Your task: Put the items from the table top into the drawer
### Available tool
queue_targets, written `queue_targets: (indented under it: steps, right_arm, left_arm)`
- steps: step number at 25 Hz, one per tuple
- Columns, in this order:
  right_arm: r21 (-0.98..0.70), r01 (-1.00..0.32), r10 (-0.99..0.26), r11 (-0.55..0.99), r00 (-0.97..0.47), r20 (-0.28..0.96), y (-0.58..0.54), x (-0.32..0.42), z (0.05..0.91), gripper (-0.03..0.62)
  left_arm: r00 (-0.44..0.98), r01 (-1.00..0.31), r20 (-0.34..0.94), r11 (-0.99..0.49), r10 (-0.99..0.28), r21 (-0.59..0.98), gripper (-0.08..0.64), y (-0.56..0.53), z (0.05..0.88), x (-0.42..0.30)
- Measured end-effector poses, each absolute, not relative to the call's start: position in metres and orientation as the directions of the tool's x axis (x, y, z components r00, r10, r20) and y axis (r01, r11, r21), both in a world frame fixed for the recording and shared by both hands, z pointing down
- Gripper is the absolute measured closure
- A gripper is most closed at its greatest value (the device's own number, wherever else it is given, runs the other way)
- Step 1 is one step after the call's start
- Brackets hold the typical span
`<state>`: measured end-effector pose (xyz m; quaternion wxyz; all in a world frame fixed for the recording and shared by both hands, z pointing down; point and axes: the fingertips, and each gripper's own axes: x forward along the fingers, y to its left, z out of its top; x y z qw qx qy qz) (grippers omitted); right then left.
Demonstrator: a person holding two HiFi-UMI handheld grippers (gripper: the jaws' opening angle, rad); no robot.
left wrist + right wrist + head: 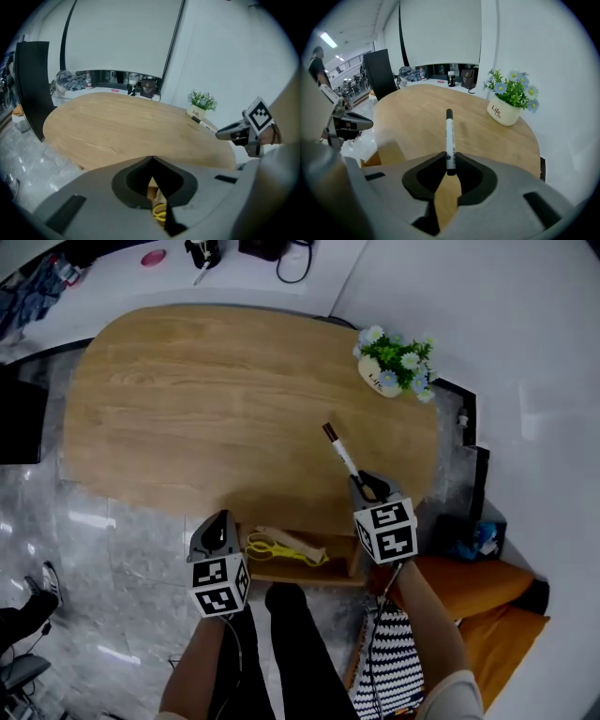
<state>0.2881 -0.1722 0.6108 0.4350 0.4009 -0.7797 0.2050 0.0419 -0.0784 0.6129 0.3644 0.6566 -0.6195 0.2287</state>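
Note:
A black-and-white marker (341, 454) (449, 136) sticks out forward from my right gripper (367, 486) (449, 161), whose jaws are shut on its near end, above the near right part of the wooden table (216, 399). My left gripper (220, 519) (151, 159) hangs over the table's near edge with its jaws shut and nothing between them. Below the edge the wooden drawer (309, 576) stands open with a yellow-handled item (272, 549) (159, 211) lying in it. In the left gripper view the right gripper (225, 133) holds the marker (202, 123) at the right.
A white pot of flowers (394, 367) (508, 105) stands at the table's far right. A black chair (379, 70) is at the far left. An orange cushion (469, 587) lies right of the drawer. A white counter (234, 268) with small items runs behind.

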Motion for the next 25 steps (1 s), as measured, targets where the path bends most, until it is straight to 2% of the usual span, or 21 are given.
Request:
queue_targets:
  steps: [13, 20, 25]
  right_arm:
    - [-0.1, -0.755, -0.353, 0.648, -0.414, 0.839, -0.024, 0.226, 0.601, 0.532]
    - [-0.202, -0.642, -0.21, 0.739, -0.505, 0.837, 0.029, 0.193, 0.613, 0.532]
    - [-0.212, -0.609, -0.146, 0.765, -0.484, 0.863, 0.036, 0.197, 0.631, 0.531]
  left_arm:
    - [0.213, -0.975, 0.794, -0.071, -0.569, 0.21, 0.56, 0.002, 0.623, 0.021]
    - [0.24, -0.97, 0.809, -0.098, -0.537, 0.223, 0.56, 0.026, 0.631, 0.017]
    - [0.224, -0.973, 0.819, -0.079, -0.529, 0.215, 0.56, 0.033, 0.639, 0.007]
